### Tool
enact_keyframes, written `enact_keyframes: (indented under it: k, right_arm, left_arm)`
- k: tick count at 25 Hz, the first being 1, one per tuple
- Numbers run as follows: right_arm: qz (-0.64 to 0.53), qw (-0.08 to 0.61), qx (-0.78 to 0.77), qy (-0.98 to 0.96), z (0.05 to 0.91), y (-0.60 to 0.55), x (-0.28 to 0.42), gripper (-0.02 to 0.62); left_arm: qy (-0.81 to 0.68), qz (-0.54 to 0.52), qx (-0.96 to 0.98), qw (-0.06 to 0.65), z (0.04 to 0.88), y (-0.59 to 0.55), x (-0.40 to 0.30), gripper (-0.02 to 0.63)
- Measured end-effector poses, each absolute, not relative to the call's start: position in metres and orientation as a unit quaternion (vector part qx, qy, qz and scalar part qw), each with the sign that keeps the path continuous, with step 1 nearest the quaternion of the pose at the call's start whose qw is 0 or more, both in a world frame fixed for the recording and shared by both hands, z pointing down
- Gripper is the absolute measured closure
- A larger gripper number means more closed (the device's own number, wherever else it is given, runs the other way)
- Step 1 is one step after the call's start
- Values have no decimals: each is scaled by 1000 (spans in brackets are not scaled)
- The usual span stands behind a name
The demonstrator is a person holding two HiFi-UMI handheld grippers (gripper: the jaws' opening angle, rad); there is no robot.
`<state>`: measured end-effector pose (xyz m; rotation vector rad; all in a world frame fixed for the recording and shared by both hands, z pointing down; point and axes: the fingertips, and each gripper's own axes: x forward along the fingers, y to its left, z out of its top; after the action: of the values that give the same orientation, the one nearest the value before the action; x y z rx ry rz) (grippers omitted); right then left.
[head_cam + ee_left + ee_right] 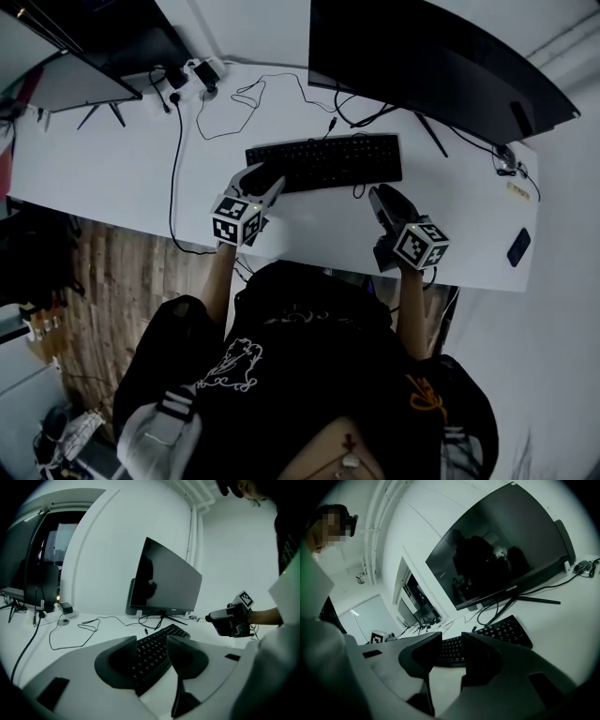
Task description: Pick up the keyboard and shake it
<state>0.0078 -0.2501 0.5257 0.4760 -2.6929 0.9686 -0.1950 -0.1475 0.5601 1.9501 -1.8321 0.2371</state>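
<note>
Two claws stand open and empty over the white worktop [122,178]: the left claw [267,183] at the keyboard [328,161]'s left end, the right claw [382,199] just off its right end. The keyboard lies flat before two dark monitors [422,56], cables [225,112] trailing behind it; wooden floor [112,281] shows beside the worktop.

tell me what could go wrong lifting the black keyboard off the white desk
The left gripper sits at the left end of the black keyboard with open jaws, and the right gripper is short of it; a one-ended lift would probably tilt and slip.
Just behind lie thin black cables; they could snag.
The dark monitor stands close, so shaking might hit it.
</note>
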Motion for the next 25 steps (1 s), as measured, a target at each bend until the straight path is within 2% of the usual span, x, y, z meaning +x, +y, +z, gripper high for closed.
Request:
enact_keyframes:
  k: [13, 22, 25]
  right_arm:
    - [266, 128, 94, -951, 492, -144, 12, 482]
    - [272, 125, 67, -952, 497, -75, 26, 545]
    - [266, 126, 50, -954, 493, -56, 23, 546]
  left_arm:
    - [-634, 56, 746, 194, 500, -74, -83, 459]
    - [-650, 65, 736, 180, 494, -13, -54, 529]
    - [-653, 65, 734, 172, 488, -2, -51, 540]
